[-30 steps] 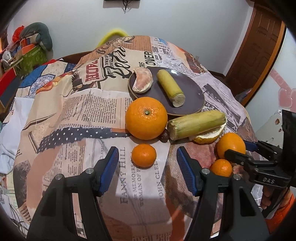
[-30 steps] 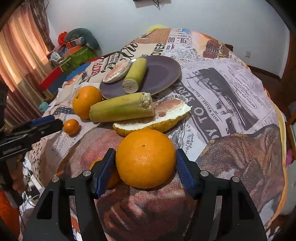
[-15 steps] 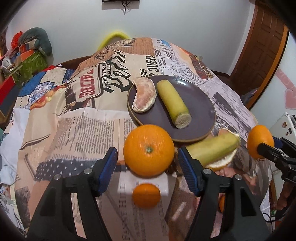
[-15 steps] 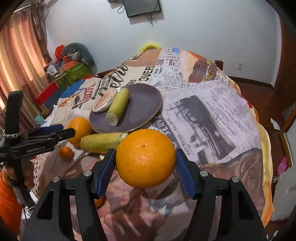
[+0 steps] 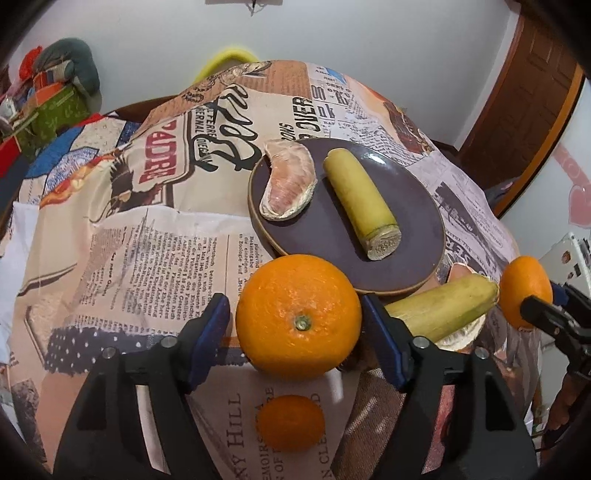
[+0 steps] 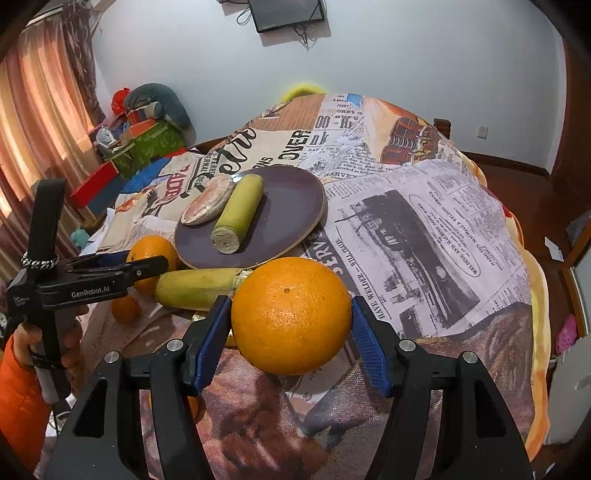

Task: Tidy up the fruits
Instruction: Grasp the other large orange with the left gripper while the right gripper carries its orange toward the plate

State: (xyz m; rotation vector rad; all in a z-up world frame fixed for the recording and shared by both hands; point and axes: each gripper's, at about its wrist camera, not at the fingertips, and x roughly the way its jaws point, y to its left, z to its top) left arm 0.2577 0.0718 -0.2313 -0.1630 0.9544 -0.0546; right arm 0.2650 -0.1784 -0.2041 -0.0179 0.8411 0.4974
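Tablecloth [image 5: 129,258], half-hidden pomelo peel [image 5: 461,336]

We see a newspaper-print cloth [image 6: 424,229] spread over the counter, a dark screen [image 6: 286,13] mounted on the pale wall, peach curtains [image 6: 40,122] at the left, a pile of boxes and cushions [image 6: 144,125] beside them, and a wooden door [image 5: 517,110]

Home room, curtains [image 6: 33,122], wall-mounted screen [image 6: 286,13], wooden door [image 5: 517,107]
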